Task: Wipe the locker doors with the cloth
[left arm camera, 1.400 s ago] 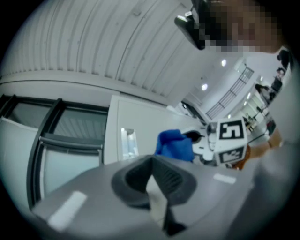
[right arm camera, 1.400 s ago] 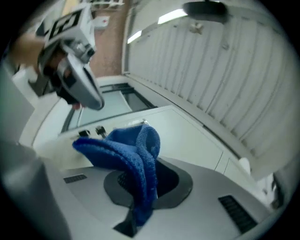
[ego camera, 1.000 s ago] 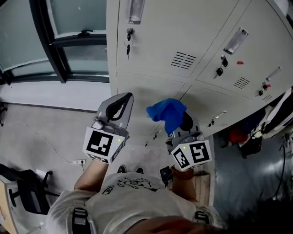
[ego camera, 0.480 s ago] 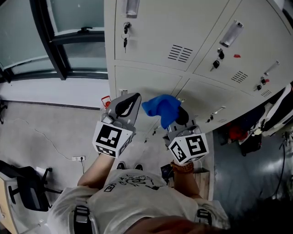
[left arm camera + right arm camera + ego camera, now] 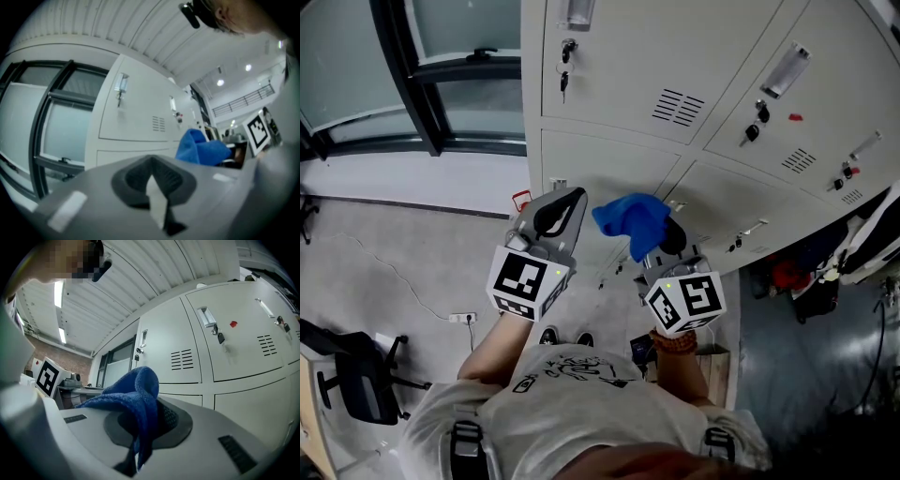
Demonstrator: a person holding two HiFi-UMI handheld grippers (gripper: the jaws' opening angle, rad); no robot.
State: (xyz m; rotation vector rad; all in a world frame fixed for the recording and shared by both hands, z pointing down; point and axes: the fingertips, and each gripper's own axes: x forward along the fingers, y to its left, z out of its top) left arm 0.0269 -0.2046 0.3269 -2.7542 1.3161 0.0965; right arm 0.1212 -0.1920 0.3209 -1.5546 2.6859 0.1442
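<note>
The right gripper [image 5: 667,239] has its fingers squeezed tight on a blue cloth [image 5: 633,217]. The cloth sticks up out of the fingers in a soft bunch and flops over toward the left gripper [image 5: 561,211]. The left gripper has its fingers pressed together, with nothing between them. Both grippers are held up in front of the grey locker doors [image 5: 623,66], and neither one touches them. The cloth is in front of a lower door [image 5: 591,164]. That door is under the one with keys [image 5: 563,82] hanging in its lock. The doors lie straight ahead of the cloth. I think the right gripper must push forward until the bunch meets a door, then rub. No wiping looks started yet.
</note>
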